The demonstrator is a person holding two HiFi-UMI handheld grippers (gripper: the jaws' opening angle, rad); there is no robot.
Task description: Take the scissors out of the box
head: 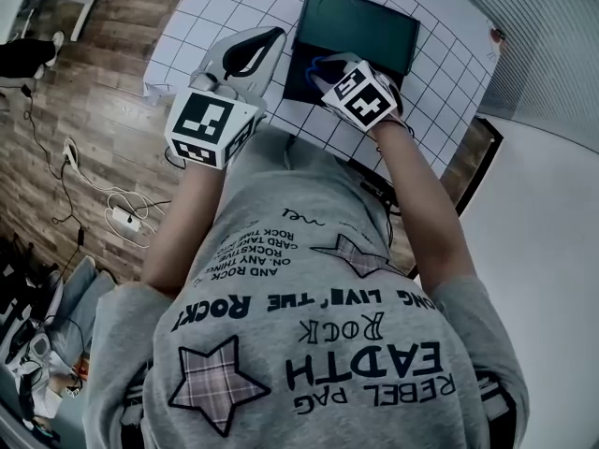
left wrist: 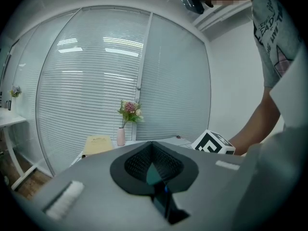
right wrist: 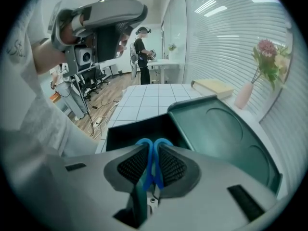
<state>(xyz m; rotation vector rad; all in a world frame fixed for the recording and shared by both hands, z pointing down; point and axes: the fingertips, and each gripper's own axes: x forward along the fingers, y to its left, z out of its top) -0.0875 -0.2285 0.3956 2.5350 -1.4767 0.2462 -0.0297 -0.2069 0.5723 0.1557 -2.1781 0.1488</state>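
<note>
The scissors (right wrist: 146,143) show as two blue handle loops poking up between the pads of my right gripper (right wrist: 153,154), which is shut on them. Their blades are hidden below. They sit over the open black box (right wrist: 126,130), whose dark green lid (right wrist: 222,134) lies folded back to the right. In the head view the right gripper (head: 325,70) points steeply down into the box (head: 298,80), with a bit of blue handle (head: 321,63) at its tip. My left gripper (head: 270,39) hangs left of the box, above the table, its jaws together and holding nothing (left wrist: 152,147).
The box stands on a white gridded table (head: 234,7). A vase of flowers (right wrist: 244,94) and a yellow pad (right wrist: 211,86) sit at its far end by the blinds. Cables lie on the wood floor (head: 103,204) to the left. Another person (right wrist: 143,52) stands far off.
</note>
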